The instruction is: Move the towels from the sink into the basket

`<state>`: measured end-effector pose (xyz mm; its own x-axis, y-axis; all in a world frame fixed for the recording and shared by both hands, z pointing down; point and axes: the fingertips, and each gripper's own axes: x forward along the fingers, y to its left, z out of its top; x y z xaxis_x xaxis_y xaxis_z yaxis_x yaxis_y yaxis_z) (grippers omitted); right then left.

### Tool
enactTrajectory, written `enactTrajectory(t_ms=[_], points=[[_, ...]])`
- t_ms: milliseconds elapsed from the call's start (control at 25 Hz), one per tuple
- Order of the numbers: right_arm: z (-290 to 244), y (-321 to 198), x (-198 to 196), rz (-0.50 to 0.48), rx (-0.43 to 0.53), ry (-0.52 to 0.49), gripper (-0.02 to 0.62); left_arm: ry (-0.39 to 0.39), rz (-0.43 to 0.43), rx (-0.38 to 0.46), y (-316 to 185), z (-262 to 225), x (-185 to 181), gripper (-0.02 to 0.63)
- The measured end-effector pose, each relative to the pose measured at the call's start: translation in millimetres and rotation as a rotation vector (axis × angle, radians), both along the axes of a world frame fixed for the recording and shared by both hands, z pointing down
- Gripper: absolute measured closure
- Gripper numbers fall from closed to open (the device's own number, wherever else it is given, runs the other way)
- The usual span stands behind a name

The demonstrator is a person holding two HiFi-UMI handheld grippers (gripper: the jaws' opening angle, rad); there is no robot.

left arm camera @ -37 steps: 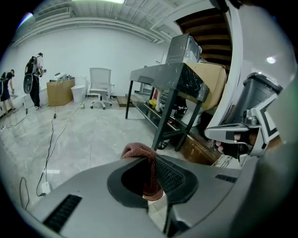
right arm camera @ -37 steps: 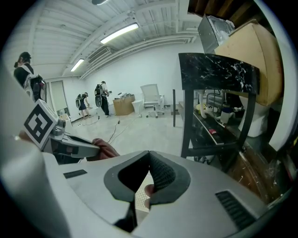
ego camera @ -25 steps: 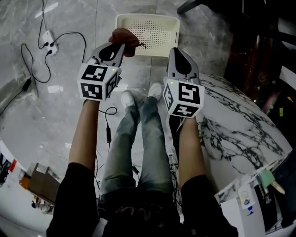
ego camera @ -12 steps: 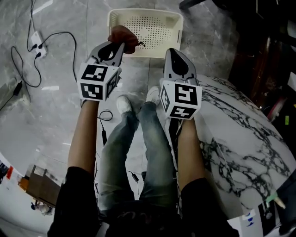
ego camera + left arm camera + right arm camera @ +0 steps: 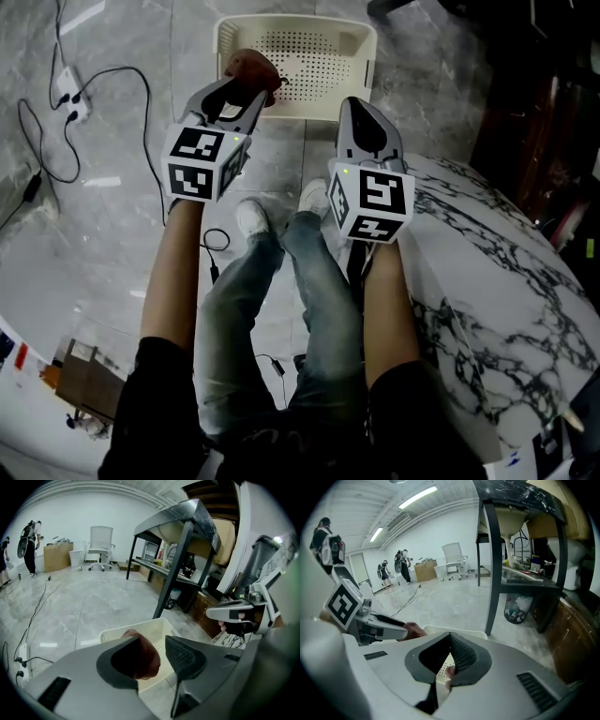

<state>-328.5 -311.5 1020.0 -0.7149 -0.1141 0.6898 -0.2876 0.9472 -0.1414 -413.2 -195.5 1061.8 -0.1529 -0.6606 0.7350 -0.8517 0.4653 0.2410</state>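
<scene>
Just one towel [image 5: 251, 67], one basket [image 5: 328, 105].

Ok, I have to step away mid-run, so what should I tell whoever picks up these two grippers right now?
Left gripper: jaws apart, having just been opening. The reddish-brown cloth towel lies against one pad and clear of the other, over the near-left corner of the cream perforated plastic basket on the floor.
Right gripper: jaws together, beside the left one, pointing towards the basket.
Done: this towel is at the basket, not yet settled in it.
Left: let it drop in, then check the sink for more towels. Only its underside shows, so I cannot tell whether any remain.
</scene>
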Motion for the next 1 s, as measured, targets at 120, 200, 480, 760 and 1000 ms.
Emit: enactTrajectory(t_ms=[120, 200, 480, 760, 1000], points=[[4.2, 0.6, 0.1, -0.003, 0.001, 0.004, 0.580, -0.005, 0.020, 0.000, -2.0, 3.3, 1.4, 0.387], [5.3, 0.6, -0.6, -0.005, 0.002, 0.004, 0.580, 0.002, 0.033, -0.004, -2.3, 6.2, 3.2, 0.352], [0.9, 3.1, -4.8, -0.022, 0.010, 0.000, 0.580, 0.015, 0.030, 0.003, -0.6, 4.4, 2.3, 0.321], [-14.3, 9.4, -9.5, -0.035, 0.013, -0.006, 0.580, 0.012, 0.035, 0.006, 2.7, -12.4, 3.0, 0.318], [-43.9, 12.0, -13.3, -0.037, 0.016, -0.027, 0.580, 0.005, 0.006, 0.021, 2.6, -42.2, 2.9, 0.413]])
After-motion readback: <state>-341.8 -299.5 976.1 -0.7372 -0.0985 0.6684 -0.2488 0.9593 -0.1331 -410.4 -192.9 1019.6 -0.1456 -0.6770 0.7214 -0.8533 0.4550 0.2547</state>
